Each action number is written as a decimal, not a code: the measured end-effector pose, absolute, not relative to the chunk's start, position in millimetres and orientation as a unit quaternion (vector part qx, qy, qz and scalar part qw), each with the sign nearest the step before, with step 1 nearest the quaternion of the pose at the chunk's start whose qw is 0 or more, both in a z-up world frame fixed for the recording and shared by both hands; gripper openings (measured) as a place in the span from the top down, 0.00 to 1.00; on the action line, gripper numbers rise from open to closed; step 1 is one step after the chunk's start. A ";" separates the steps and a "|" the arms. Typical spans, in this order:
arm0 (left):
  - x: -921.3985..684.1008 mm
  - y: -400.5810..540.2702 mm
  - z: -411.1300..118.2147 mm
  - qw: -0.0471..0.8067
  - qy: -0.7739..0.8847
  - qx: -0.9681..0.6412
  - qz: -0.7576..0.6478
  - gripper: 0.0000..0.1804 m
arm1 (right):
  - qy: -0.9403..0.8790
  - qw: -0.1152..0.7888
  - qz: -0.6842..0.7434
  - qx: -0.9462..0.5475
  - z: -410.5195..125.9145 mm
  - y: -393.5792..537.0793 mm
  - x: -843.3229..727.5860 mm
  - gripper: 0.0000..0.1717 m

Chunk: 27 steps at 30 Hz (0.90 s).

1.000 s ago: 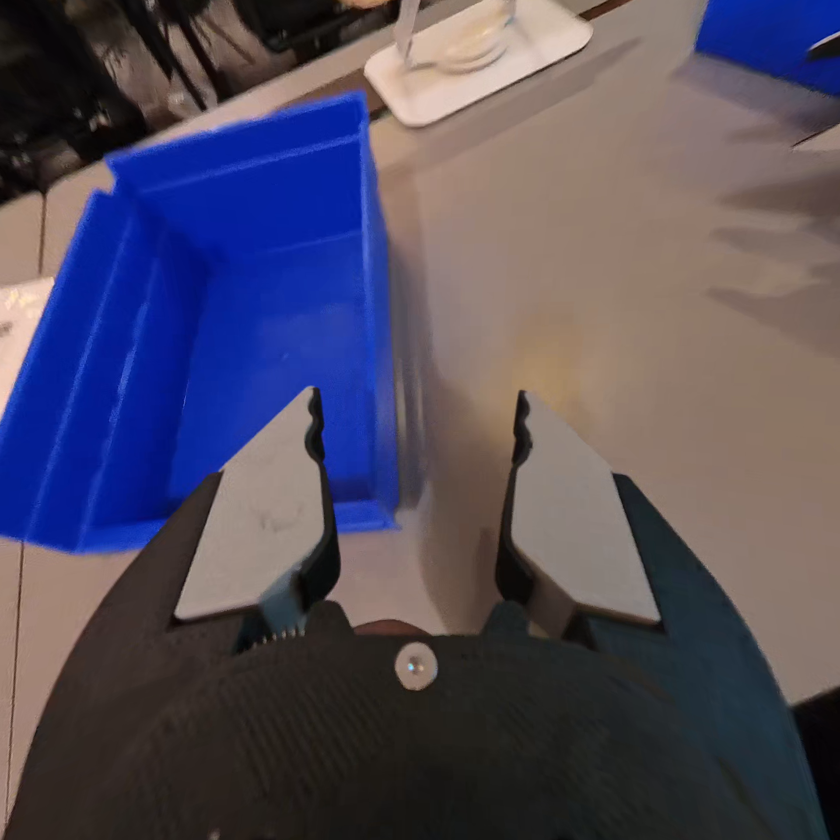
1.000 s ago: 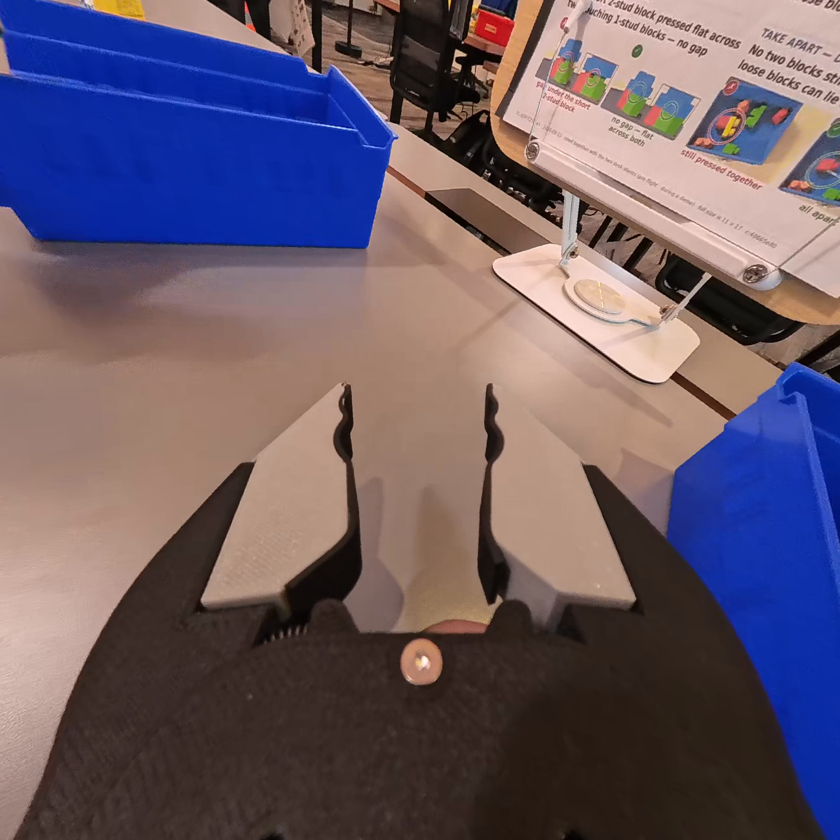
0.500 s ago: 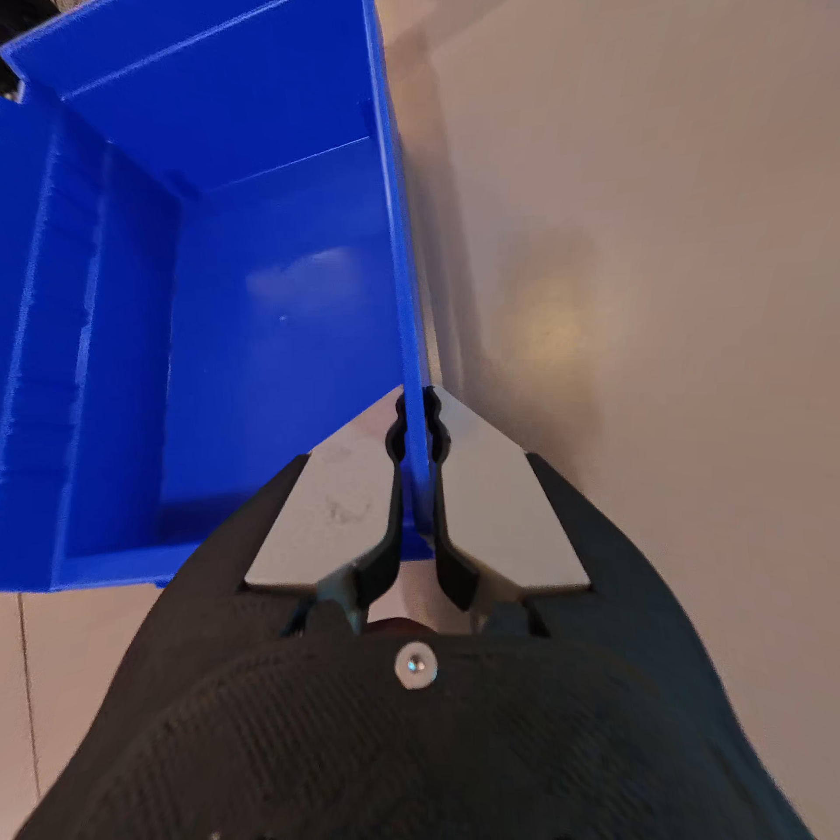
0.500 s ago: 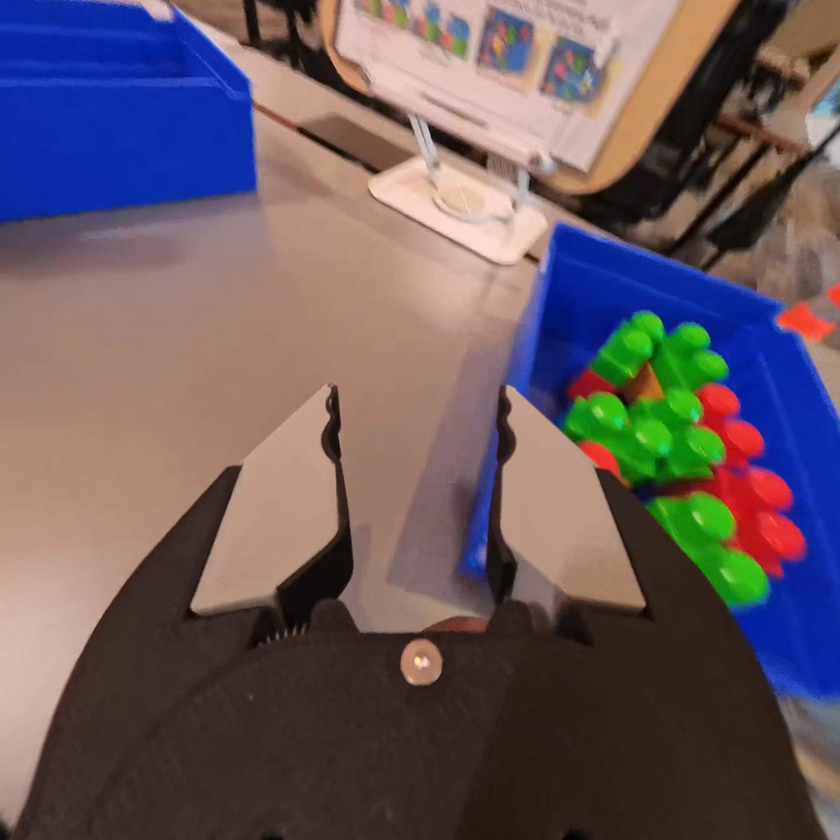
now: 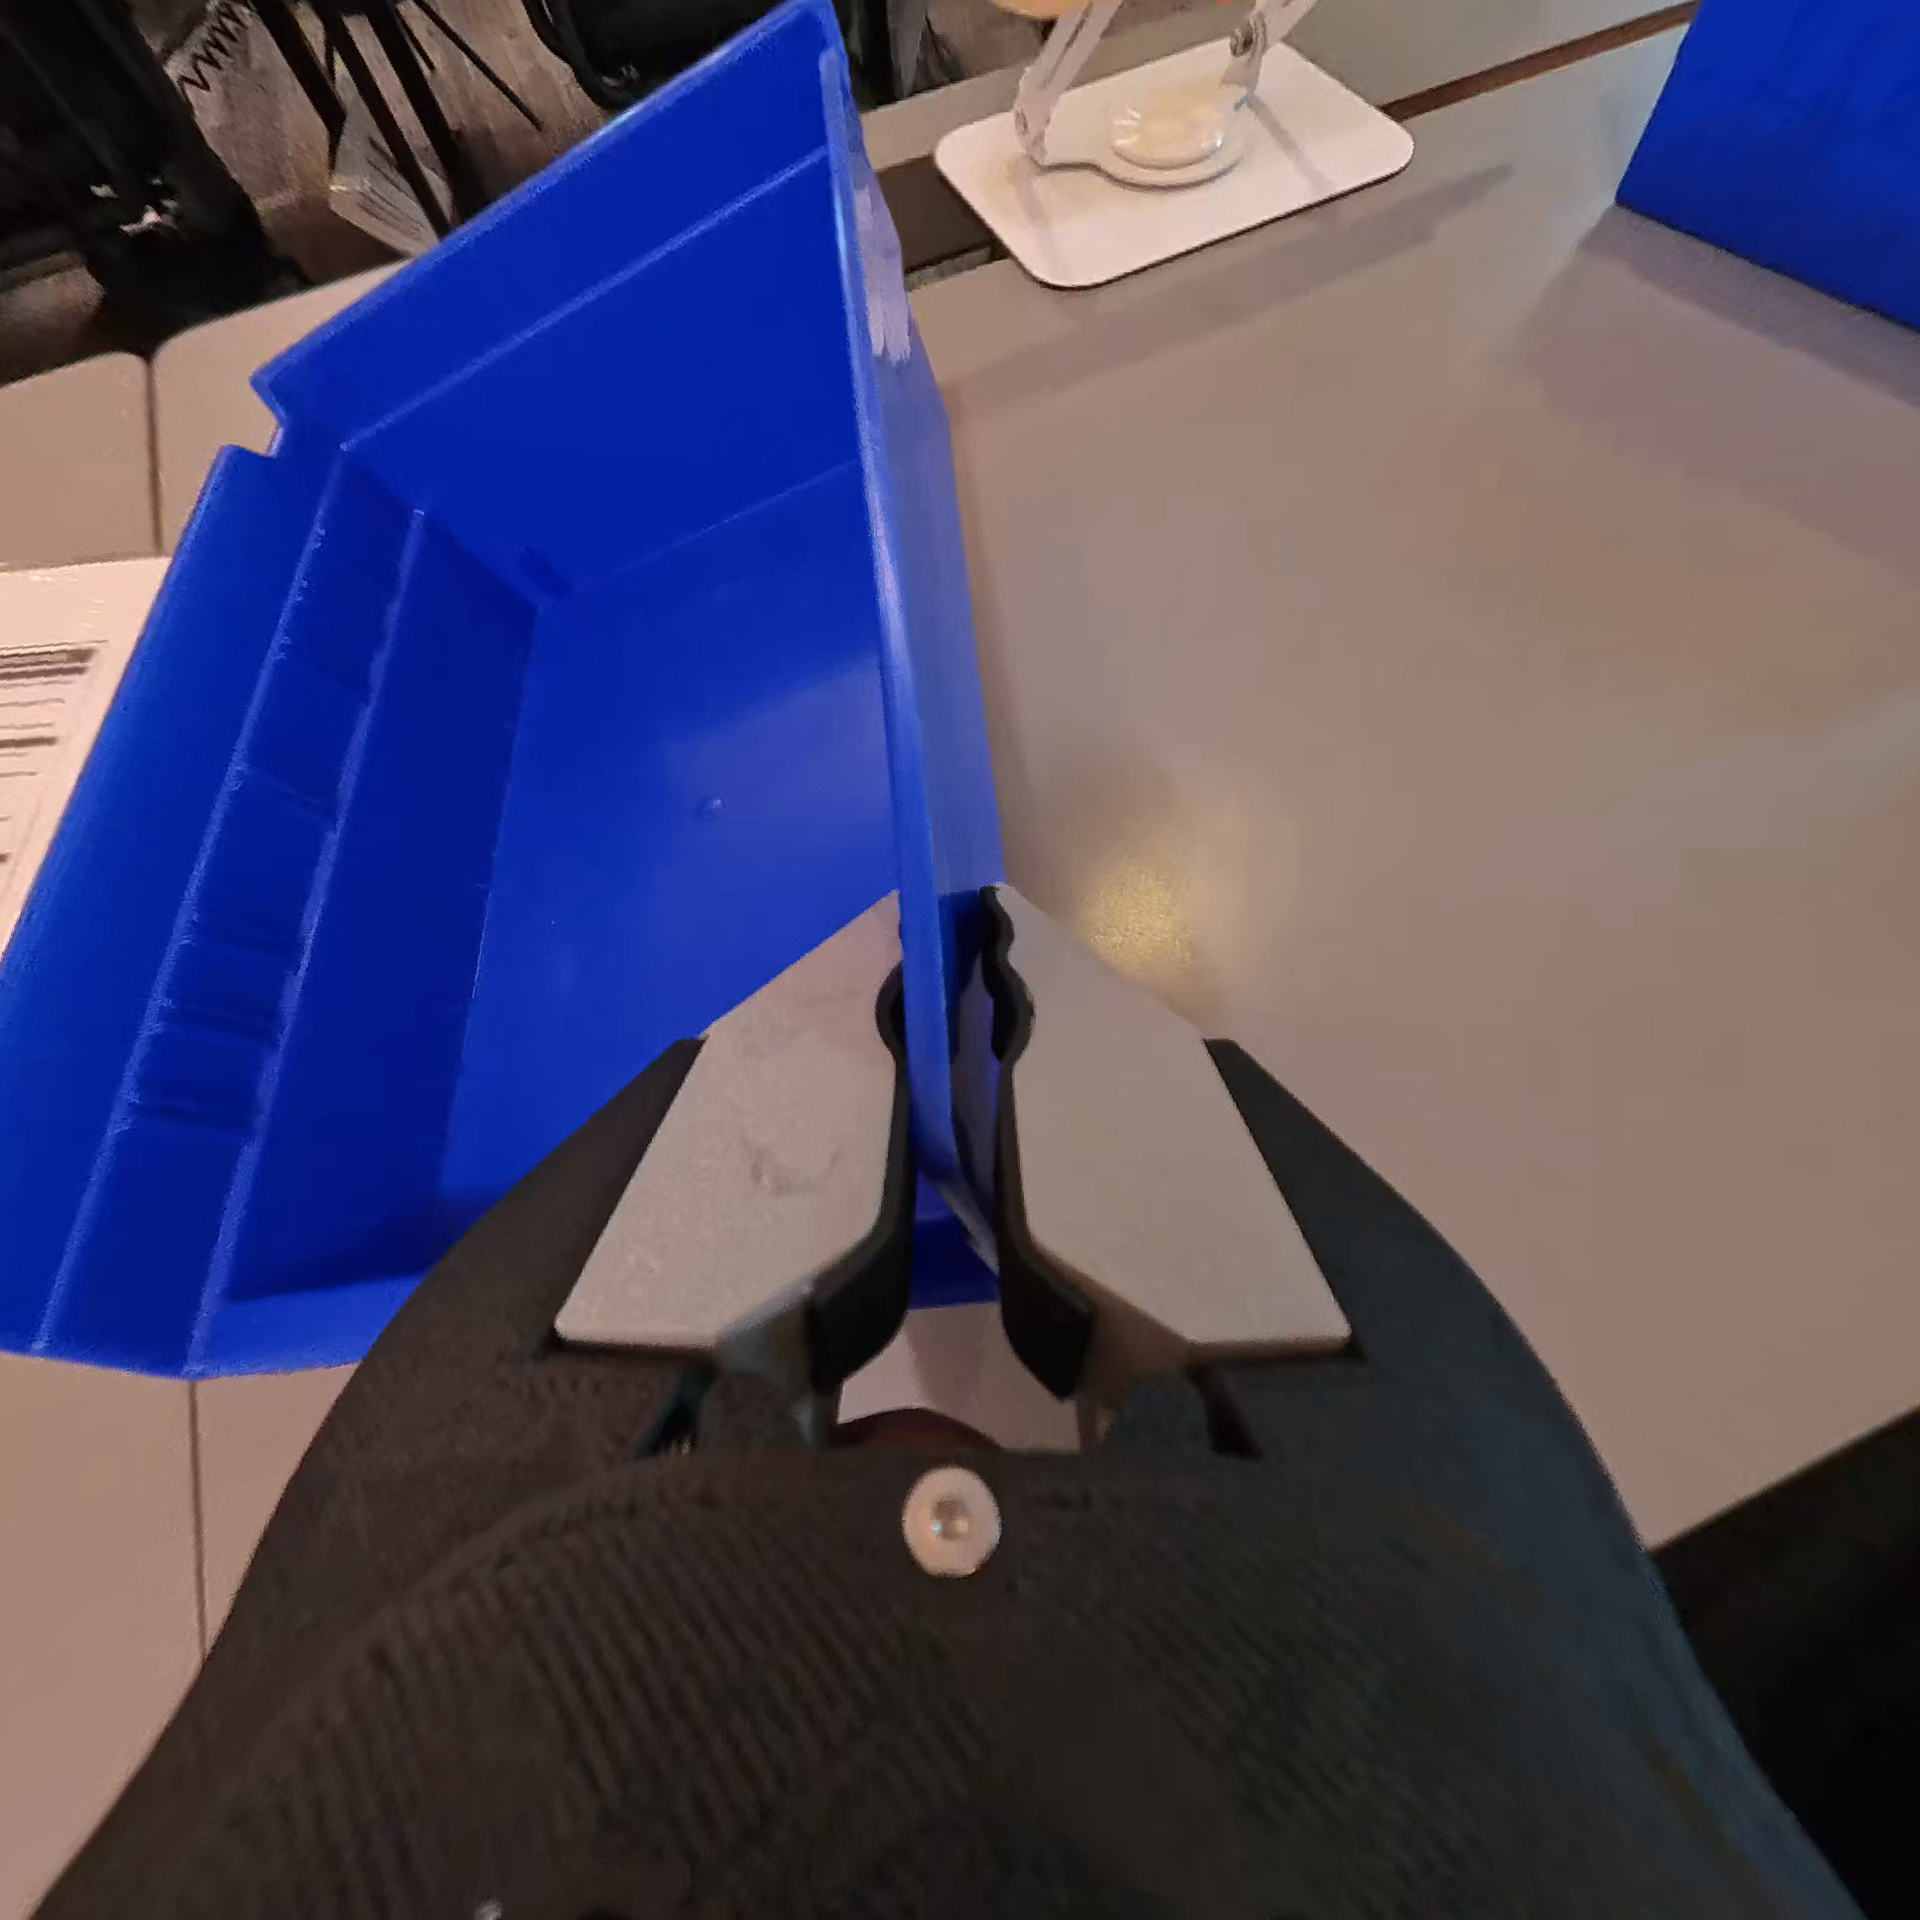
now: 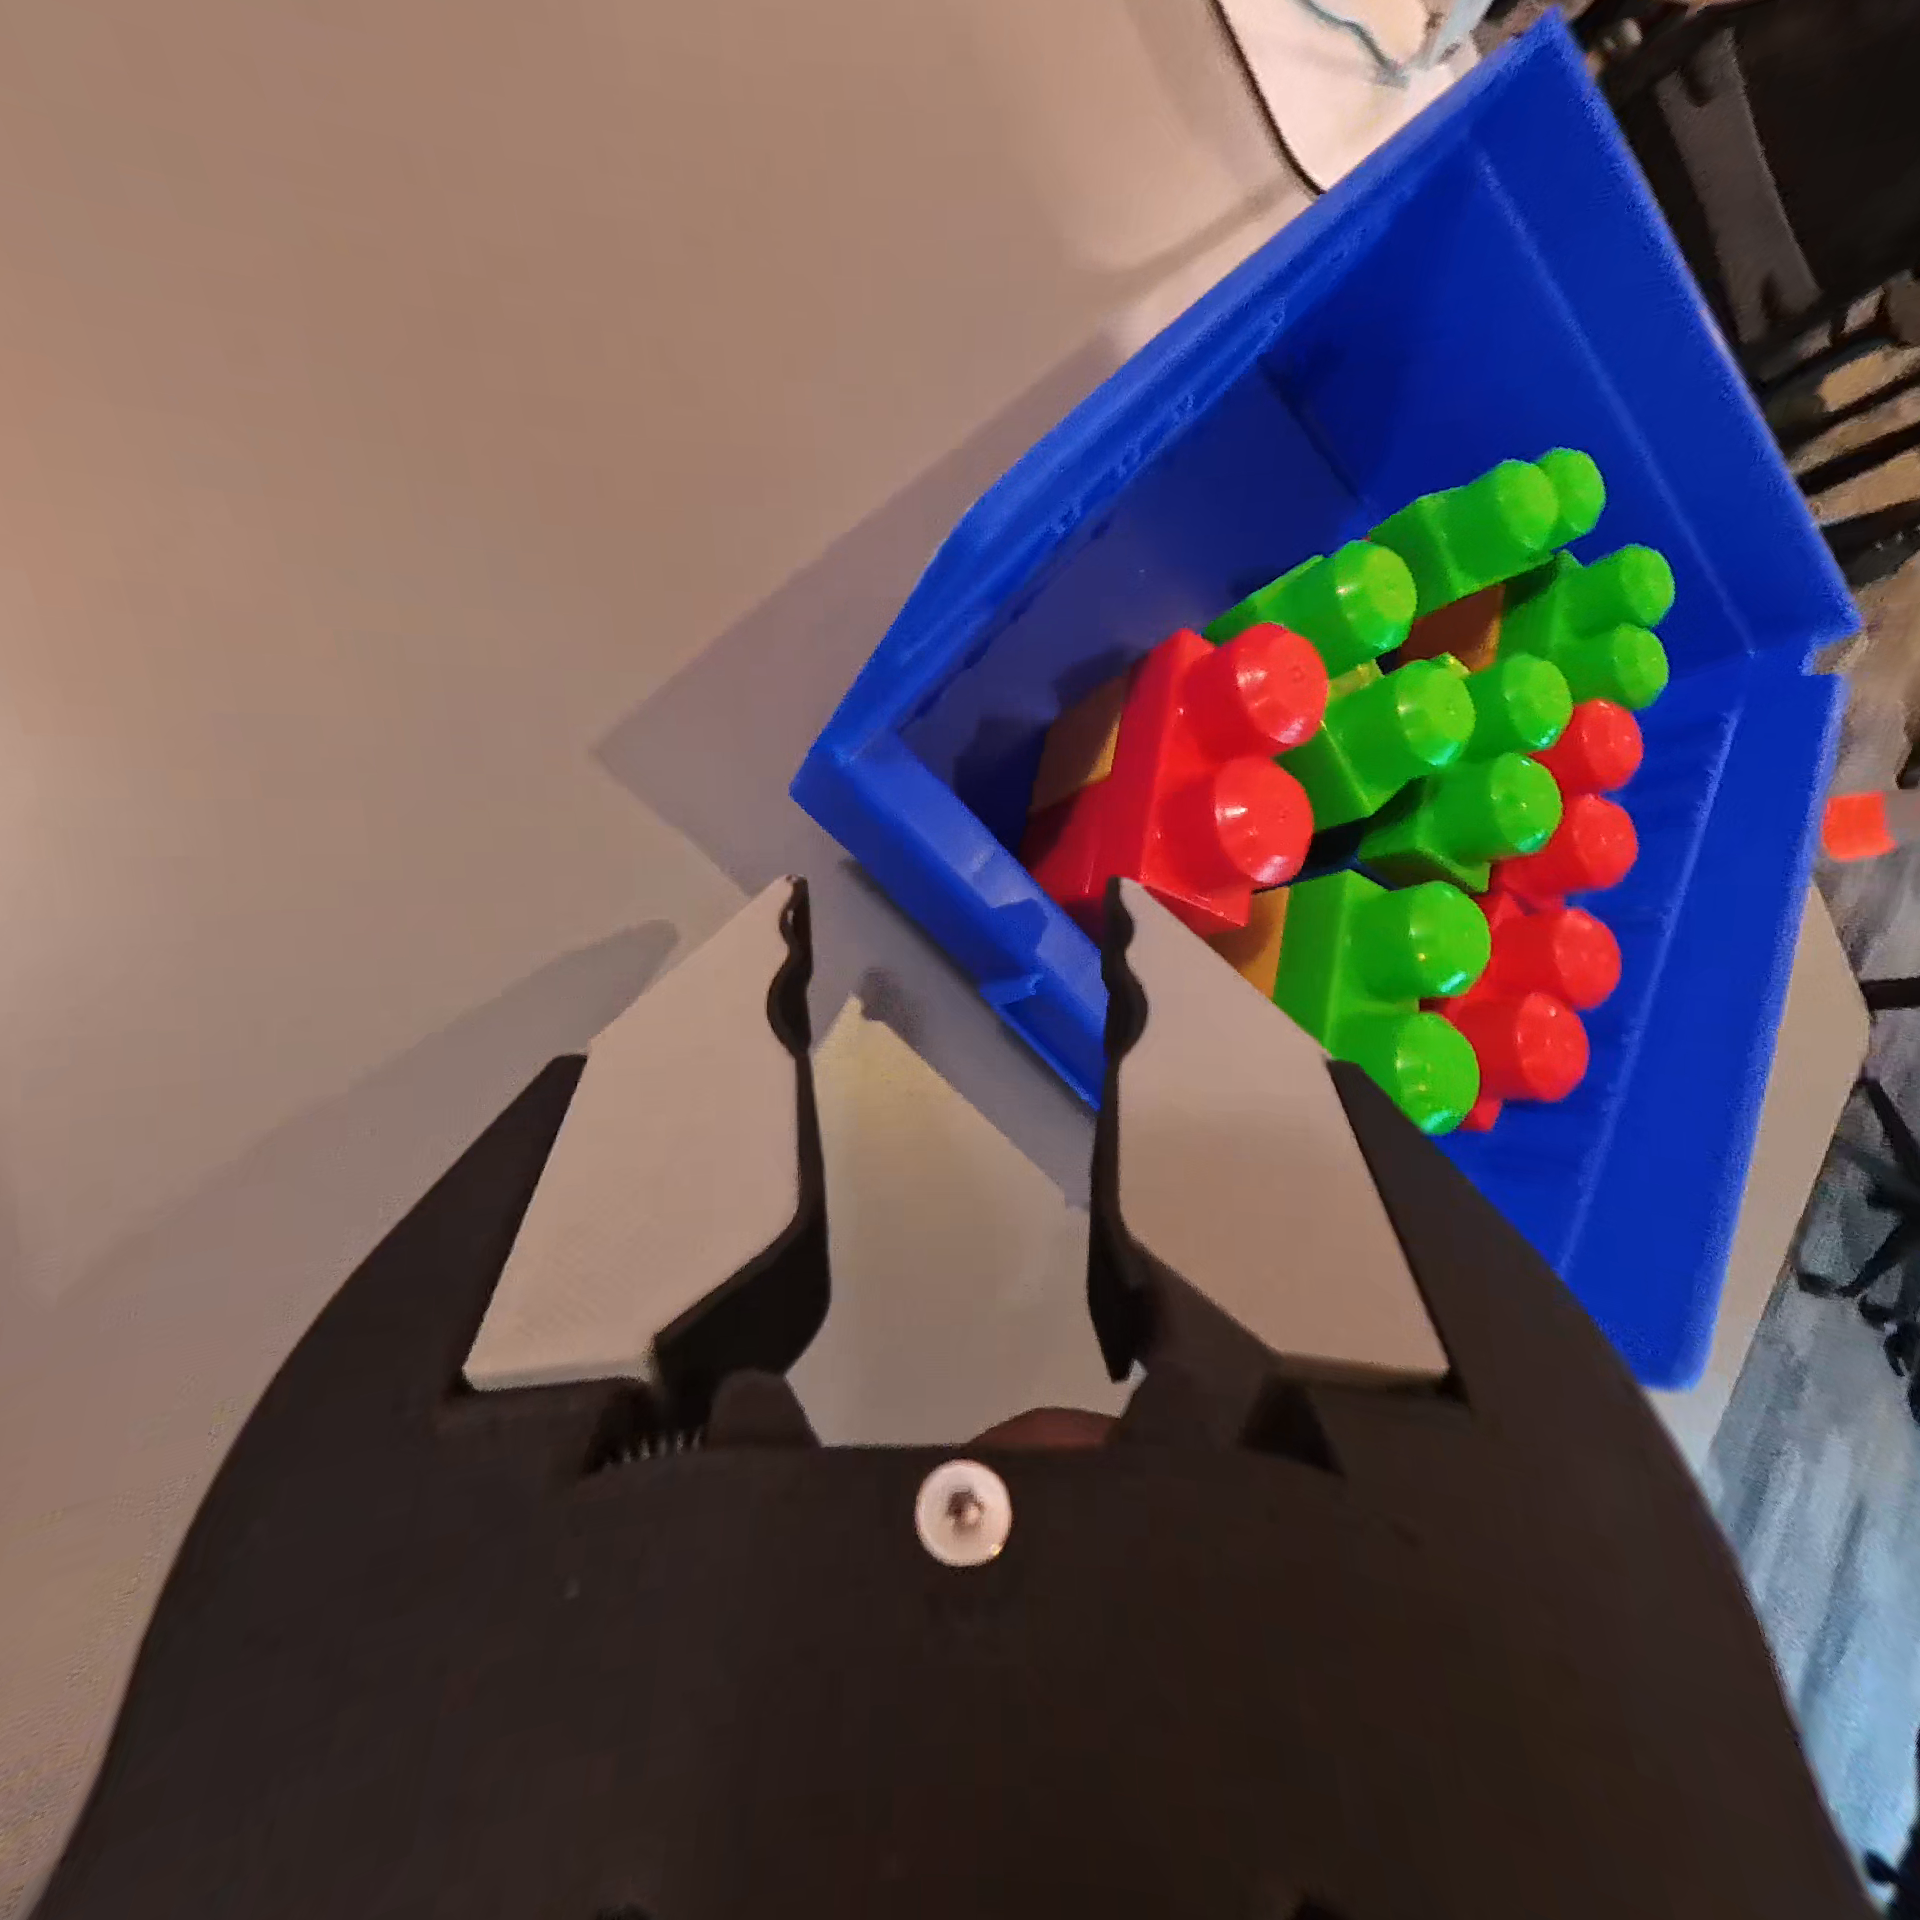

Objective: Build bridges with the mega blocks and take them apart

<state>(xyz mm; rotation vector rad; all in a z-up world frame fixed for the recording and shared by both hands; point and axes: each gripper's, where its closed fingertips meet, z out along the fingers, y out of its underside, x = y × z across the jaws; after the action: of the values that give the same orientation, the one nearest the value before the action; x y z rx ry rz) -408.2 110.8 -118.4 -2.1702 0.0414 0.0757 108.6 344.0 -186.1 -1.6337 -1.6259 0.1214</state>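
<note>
Tilted up since half a second ago: empty blue bin [image 5: 665,748], one side raised off the grey table [image 5: 1455,644], its right wall pinched between the pads of the left gripper [image 5: 951,997], jaws nearly together on the thin plastic. Swung over since then too: right gripper [image 6: 951,935], now above the near corner of the second blue bin [image 6: 914,821], jaws apart with nothing between them, one fingertip over the rim, the other over bare table.

Mega blocks [image 6: 1382,769] piled inside that second bin: chunky plastic, glossy, with big round studs; bright green and red mostly, two-stud pieces on top, a few brown-orange ones [image 6: 1081,738] showing underneath. All loose in a heap, none on the table.

No brand mark legible on blocks or bins. Printed sheet [image 5: 42,707] at far left beside the tilted bin, dark lines of text too blurred to read. White stand base [image 5: 1174,177] at the table's far edge.
</note>
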 end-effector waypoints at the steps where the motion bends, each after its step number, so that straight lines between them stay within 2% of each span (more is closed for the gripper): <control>1: -409.4 105.9 -114.0 0.471 0.015 -0.881 0.033 0.97 | -0.653 0.394 0.046 -0.645 -190.3 347.2 108.5 0.69; 6: -411.7 83.4 -92.2 0.498 0.006 -0.867 0.027 0.97 | -0.702 0.345 -0.046 -0.621 -215.1 374.6 116.2 0.70; 7: -411.5 79.9 -88.5 0.503 0.004 -0.864 0.025 0.97 | -0.712 0.334 -0.067 -0.615 -221.1 378.7 117.3 0.71; 8: -411.6 76.8 -85.1 0.508 0.004 -0.861 0.025 0.97 | -0.722 0.323 -0.084 -0.606 -226.2 381.5 117.9 0.76; 17: -416.6 61.2 -70.8 0.524 0.001 -0.850 0.054 0.98 | -0.746 0.334 -0.178 -0.548 -223.1 382.7 102.2 0.83; 22: -418.0 62.6 -92.8 0.501 0.013 -0.861 0.089 0.98 | -0.743 0.341 -0.176 -0.548 -220.4 361.4 83.6 0.84; 27: -426.2 57.4 -76.8 0.541 -0.016 -0.838 0.073 0.99 | -0.739 0.360 -0.155 -0.548 -211.4 330.8 52.1 0.84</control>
<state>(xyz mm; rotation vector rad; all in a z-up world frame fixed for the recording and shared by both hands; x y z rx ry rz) -426.2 57.4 -76.8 -1.9912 -0.0388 0.1731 52.1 330.8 -211.4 -1.4129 -1.9038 -0.4000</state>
